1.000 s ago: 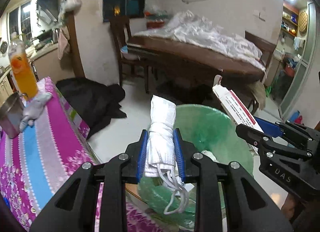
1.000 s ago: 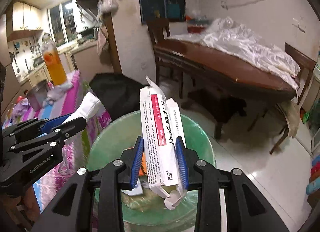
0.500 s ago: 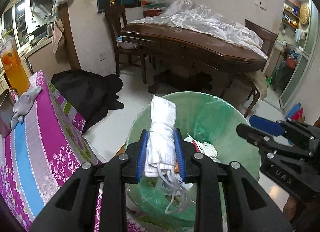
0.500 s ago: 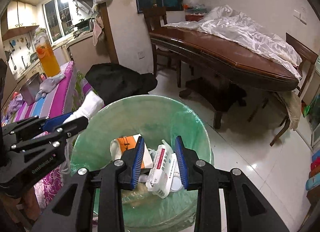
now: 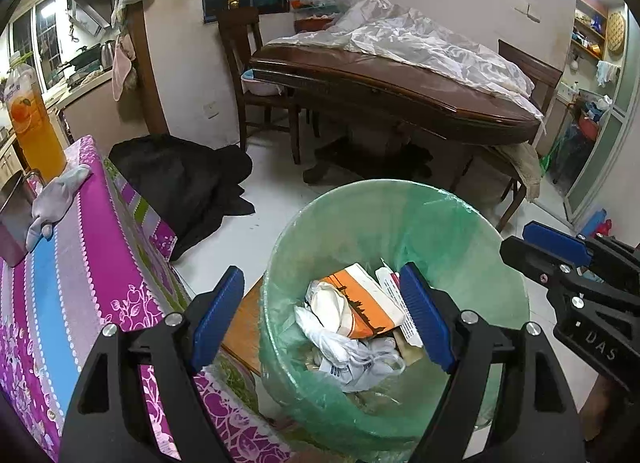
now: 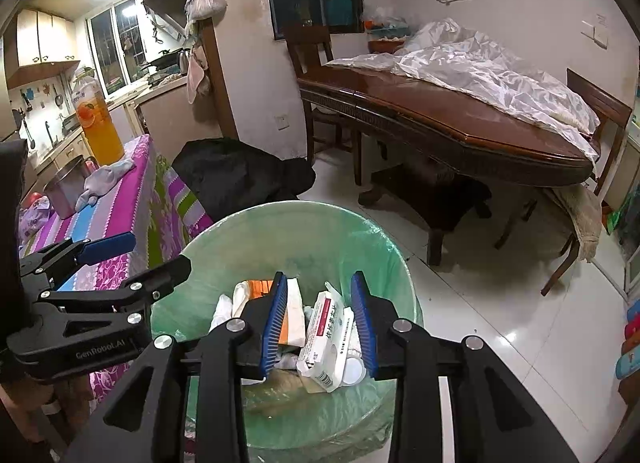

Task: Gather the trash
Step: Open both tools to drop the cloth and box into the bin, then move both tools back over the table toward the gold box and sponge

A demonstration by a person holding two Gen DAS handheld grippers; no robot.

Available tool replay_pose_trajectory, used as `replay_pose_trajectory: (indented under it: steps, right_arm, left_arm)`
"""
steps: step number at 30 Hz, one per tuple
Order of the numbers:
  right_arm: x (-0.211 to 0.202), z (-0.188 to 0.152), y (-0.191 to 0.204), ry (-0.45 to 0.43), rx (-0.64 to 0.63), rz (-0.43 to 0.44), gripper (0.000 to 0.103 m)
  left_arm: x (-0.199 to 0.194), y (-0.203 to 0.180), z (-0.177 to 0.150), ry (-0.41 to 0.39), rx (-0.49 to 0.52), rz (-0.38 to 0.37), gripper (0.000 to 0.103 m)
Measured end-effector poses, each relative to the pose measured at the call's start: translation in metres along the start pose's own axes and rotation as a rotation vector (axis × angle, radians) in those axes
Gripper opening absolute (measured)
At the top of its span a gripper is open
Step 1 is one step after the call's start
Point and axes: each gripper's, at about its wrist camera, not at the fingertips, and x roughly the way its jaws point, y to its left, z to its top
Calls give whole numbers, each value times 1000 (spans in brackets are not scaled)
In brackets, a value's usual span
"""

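- Left gripper (image 5: 322, 313) has just spread wide, empty, above the bin (image 5: 460, 207); its view shows the dropped mask (image 5: 332, 337).
- Right gripper (image 6: 322, 317) stands apart, empty; its view shows the tissue pack (image 6: 326, 339).

The left tool (image 5: 322, 305) points steeply downward, its blue-padded fingers (image 5: 216, 315) spread wide with nothing between them; its jaws have just been opening. The right tool (image 6: 322, 321) tilts down at much the same angle, its pads (image 6: 276, 319) standing partly apart and pressing on nothing. The two tools sit side by side, near each other but not touching, each showing at the edge of the other's view.
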Motion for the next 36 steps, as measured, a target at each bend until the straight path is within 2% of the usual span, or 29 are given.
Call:
replay_pose_trajectory:
  steps: [6, 11, 14, 32, 36]
  right_arm:
    - [-12, -2, 8, -23, -9, 3, 41]
    - [-24, -2, 12, -55, -13, -4, 61]
    - [-31, -1, 13, -73, -9, -9, 69]
    - [-44, 2, 20, -90, -16, -9, 72]
    - [-48, 3, 22, -100, -20, -5, 75]
  left_arm:
    - [-7, 2, -1, -10, 3, 4, 76]
    - [-13, 4, -1, -23, 1, 16, 76]
    - [-16, 4, 0, -27, 1, 18, 76]
    - [-25, 9, -4, -37, -5, 26, 77]
    - [-29, 16, -7, -39, -12, 34, 77]
